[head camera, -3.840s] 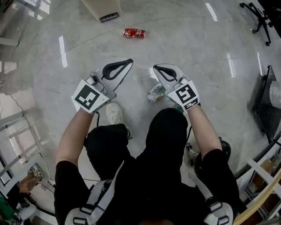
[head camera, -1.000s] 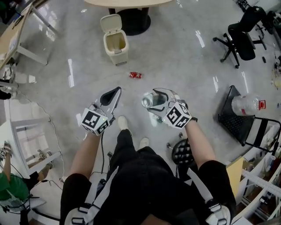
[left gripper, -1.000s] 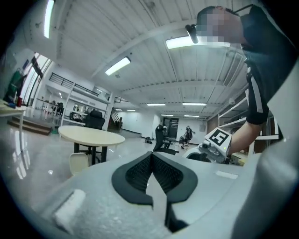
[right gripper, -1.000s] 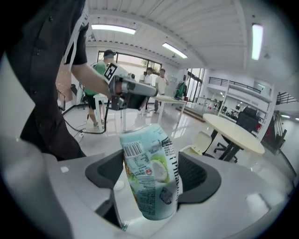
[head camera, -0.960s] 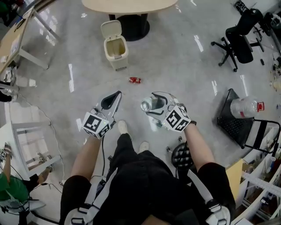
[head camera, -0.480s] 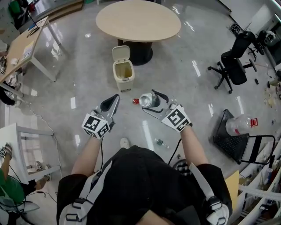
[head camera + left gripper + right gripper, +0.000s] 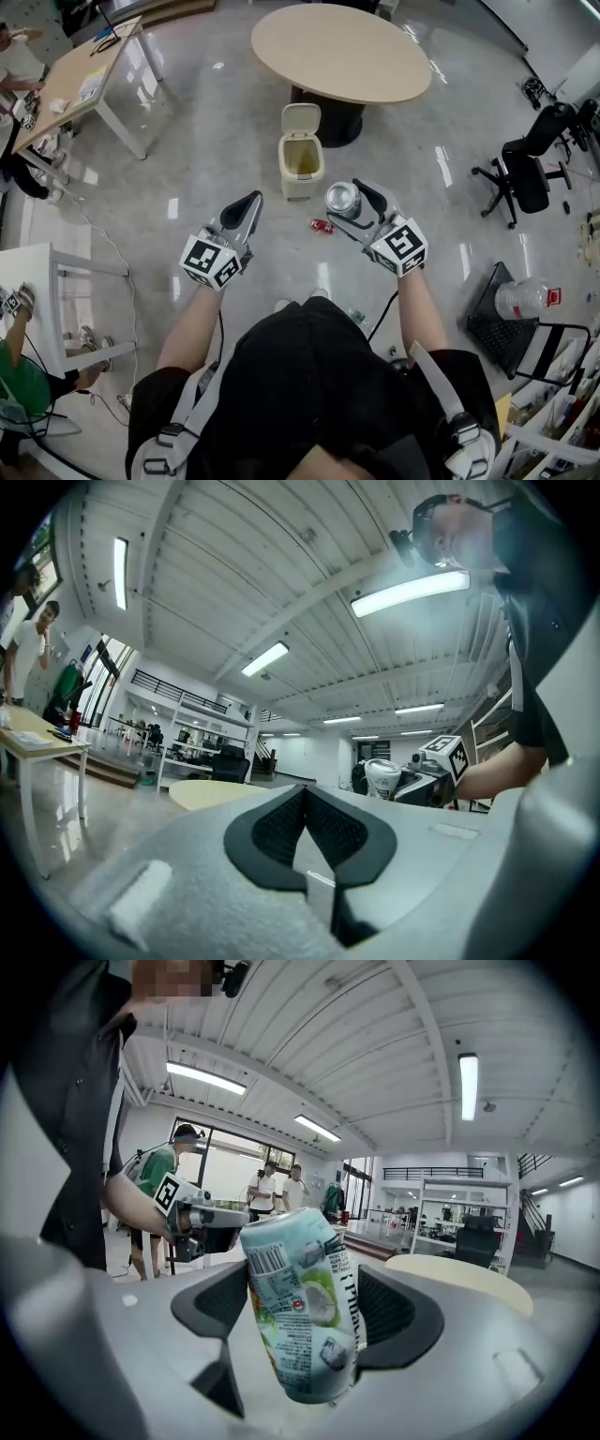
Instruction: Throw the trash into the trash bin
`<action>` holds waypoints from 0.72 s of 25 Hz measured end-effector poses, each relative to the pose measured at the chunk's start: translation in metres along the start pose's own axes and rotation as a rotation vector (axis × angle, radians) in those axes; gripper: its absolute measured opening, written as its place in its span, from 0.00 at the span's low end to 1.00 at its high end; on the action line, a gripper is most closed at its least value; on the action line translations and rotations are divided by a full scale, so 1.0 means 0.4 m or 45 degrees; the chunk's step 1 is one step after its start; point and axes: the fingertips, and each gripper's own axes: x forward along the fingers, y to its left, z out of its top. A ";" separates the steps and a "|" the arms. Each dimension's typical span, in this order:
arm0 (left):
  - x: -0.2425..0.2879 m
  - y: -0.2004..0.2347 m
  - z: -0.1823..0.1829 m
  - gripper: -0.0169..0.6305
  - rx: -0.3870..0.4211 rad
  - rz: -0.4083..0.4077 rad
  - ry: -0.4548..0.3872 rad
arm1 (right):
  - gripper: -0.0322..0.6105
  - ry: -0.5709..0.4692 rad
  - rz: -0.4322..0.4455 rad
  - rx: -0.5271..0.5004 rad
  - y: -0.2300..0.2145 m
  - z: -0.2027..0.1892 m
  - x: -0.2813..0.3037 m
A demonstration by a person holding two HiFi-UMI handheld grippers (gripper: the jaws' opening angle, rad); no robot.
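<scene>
The right gripper (image 7: 354,204) is holding a drink can (image 7: 341,198) between its two jaws, and the dark pads are pressing on the can's sides. In the right gripper view the can is leaning a little, showing pale blue print and a barcode. Its lower end is sitting deep between the jaws and is hard to see. In the head view mostly the silver top of the can is showing, and part of the body is hiding behind the gripper.

The left gripper (image 7: 246,204) is carrying nothing. Its jaws are meeting at the tips, with only a small gap lower down. Both grippers are hovering in the air in front of the person, near each other but apart.

Beyond them, the trash bin (image 7: 302,167) is standing on the floor with its lid lifted up. What is lying inside it I cannot tell. A red can (image 7: 322,226) is lying on the floor near the bin. Behind the bin a round desk (image 7: 342,53) is standing, and the bin is covering part of its dark base. A black office chair (image 7: 530,173) is standing at the right, well apart.
</scene>
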 end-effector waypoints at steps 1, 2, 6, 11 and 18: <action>0.005 0.012 0.002 0.03 0.005 0.004 0.002 | 0.63 -0.006 0.004 0.004 -0.010 0.004 0.017; 0.012 0.022 0.002 0.03 0.006 0.006 0.003 | 0.63 -0.011 0.009 0.004 -0.020 0.007 0.032; 0.052 0.061 -0.003 0.03 0.000 -0.003 0.010 | 0.63 -0.042 0.026 0.029 -0.070 0.006 0.099; 0.141 0.162 -0.025 0.03 0.030 0.010 0.038 | 0.63 -0.084 0.052 0.081 -0.194 -0.019 0.218; 0.366 0.310 0.014 0.03 0.044 0.022 0.003 | 0.63 -0.084 0.109 0.036 -0.417 -0.007 0.384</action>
